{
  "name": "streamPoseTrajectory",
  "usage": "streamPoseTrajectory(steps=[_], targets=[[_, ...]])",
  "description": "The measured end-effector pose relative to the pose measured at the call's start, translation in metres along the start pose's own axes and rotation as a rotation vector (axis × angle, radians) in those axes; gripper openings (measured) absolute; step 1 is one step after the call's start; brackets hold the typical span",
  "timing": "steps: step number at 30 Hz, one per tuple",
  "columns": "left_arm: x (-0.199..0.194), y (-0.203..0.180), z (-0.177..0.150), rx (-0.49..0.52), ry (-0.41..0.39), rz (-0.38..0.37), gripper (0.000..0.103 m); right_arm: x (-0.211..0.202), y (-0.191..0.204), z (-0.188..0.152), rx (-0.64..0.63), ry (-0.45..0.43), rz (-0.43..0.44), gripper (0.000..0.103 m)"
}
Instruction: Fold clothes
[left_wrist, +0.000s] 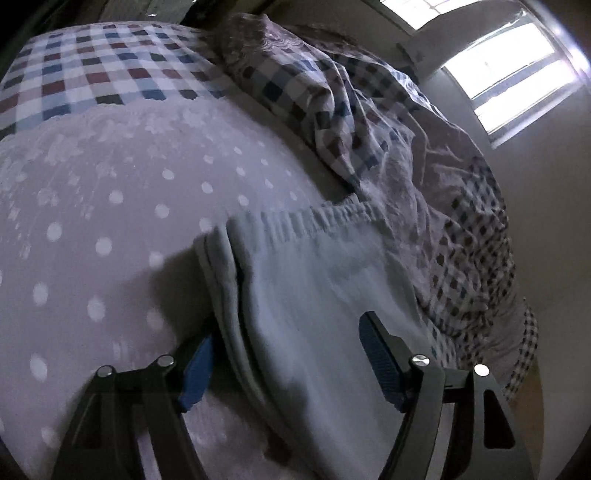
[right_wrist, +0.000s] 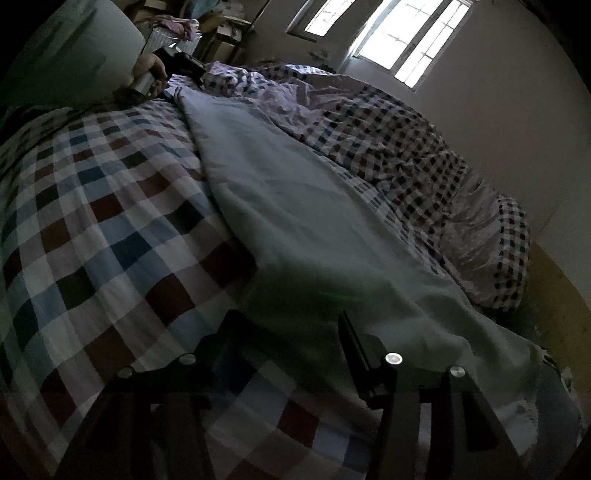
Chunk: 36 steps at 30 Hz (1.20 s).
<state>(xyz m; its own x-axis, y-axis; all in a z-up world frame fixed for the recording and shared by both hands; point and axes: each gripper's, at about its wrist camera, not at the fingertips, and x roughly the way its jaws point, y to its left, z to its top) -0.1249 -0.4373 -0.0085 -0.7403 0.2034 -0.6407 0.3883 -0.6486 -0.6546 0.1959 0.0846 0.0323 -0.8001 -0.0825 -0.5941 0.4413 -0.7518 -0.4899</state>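
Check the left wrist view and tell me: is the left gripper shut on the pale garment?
No, the left gripper stands open, its blue pads either side of the pale garment.

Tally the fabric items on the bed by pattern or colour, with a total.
Pale blue garment with elastic waistband: 1
Checked cloths: 2, flat sheet and rumpled quilt
Polka-dot cloth: 1
Total: 4

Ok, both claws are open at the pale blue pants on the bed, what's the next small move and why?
Probably close the left claw on the pale blue pants: its open fingers already straddle the folded edge near the elastic waistband. The right claw sits open at the other end.
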Motion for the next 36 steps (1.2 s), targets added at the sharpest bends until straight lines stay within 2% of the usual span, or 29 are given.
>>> streamPoseTrajectory(steps=[1,2,3,4,6,9,16,20,24,29,36], targets=[[0.001,0.001,0.003,-0.005,-0.001,0.005,0.067,-0.001,0.001,0.0,-0.006,-0.008,-0.008,0.059],[0.003,0.001,0.005,-0.004,0.0,0.017,0.056,-0.002,0.001,-0.001,-0.012,-0.015,-0.018,0.06],[0.004,0.001,0.007,-0.002,0.005,0.037,0.027,-0.001,0.002,-0.001,-0.019,-0.018,-0.027,0.063],[0.005,0.002,0.009,-0.006,0.009,0.054,0.011,0.001,0.002,-0.002,-0.029,-0.011,-0.036,0.067],[0.003,0.002,0.012,-0.002,0.009,0.077,0.009,0.004,0.004,-0.003,-0.043,-0.005,-0.053,0.07],[-0.014,-0.016,0.018,0.061,-0.035,0.046,0.007,0.005,0.005,-0.004,-0.066,-0.022,-0.081,0.075],[-0.063,-0.09,0.045,0.175,-0.089,-0.022,0.007,0.008,0.016,-0.002,-0.193,-0.075,-0.158,0.078],[-0.089,-0.13,0.054,0.235,-0.109,-0.039,0.007,0.018,0.019,0.003,-0.208,-0.058,-0.196,0.078],[-0.105,-0.151,0.056,0.256,-0.118,-0.042,0.007,0.019,0.023,0.008,-0.15,-0.02,-0.216,0.074],[-0.115,-0.165,0.053,0.264,-0.124,-0.033,0.007,0.016,0.028,0.016,0.049,0.02,-0.2,0.071],[-0.115,-0.164,0.051,0.254,-0.125,-0.019,0.007,0.039,0.022,0.03,0.03,0.049,-0.334,0.071]])
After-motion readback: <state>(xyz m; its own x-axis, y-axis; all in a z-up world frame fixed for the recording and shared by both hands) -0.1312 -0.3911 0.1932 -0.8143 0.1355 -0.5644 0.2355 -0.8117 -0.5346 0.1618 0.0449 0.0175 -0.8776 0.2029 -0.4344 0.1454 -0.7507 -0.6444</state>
